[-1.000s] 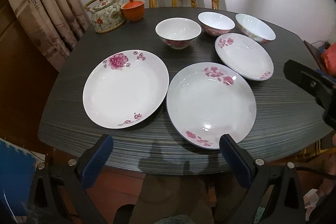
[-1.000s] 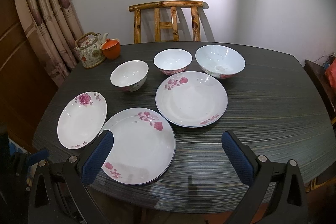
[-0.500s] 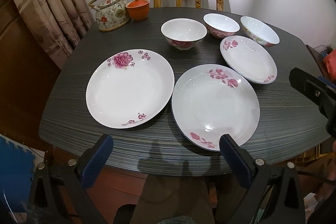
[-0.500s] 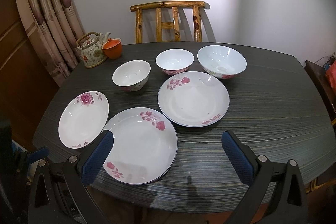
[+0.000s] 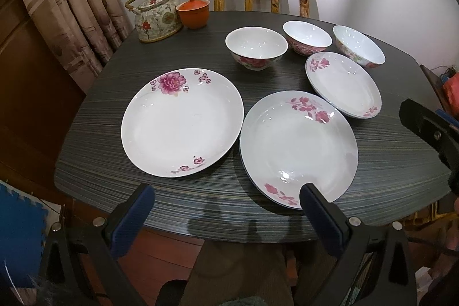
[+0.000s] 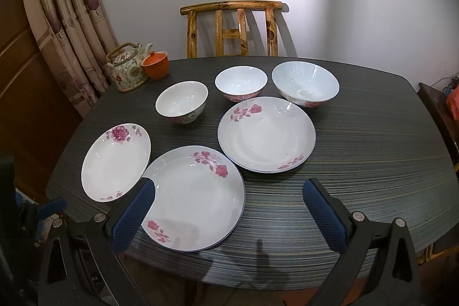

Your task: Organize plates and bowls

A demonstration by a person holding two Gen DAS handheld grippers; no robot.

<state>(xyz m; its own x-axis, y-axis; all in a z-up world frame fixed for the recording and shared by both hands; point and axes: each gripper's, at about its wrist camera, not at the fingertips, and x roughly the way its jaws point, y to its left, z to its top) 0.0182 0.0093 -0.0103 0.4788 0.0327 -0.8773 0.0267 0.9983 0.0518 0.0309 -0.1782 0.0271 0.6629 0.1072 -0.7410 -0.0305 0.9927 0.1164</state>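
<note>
Fingers on the left gripper (image 5: 226, 208) stand wide apart and hold nothing, hanging off the near edge of the worktop (image 5: 387, 162), a stance that suits lining up on a rim. Left to right lie the peony plate (image 5: 182, 122), the middle plate (image 5: 298, 148) just beside it, and the far plate (image 5: 342, 86), all flat, none stacked. Behind them sit three bowls (image 5: 256, 48), upright in a row. Likewise the right gripper (image 6: 229, 214) is spread wide and empty, so sorting looks not yet begun.
</note>
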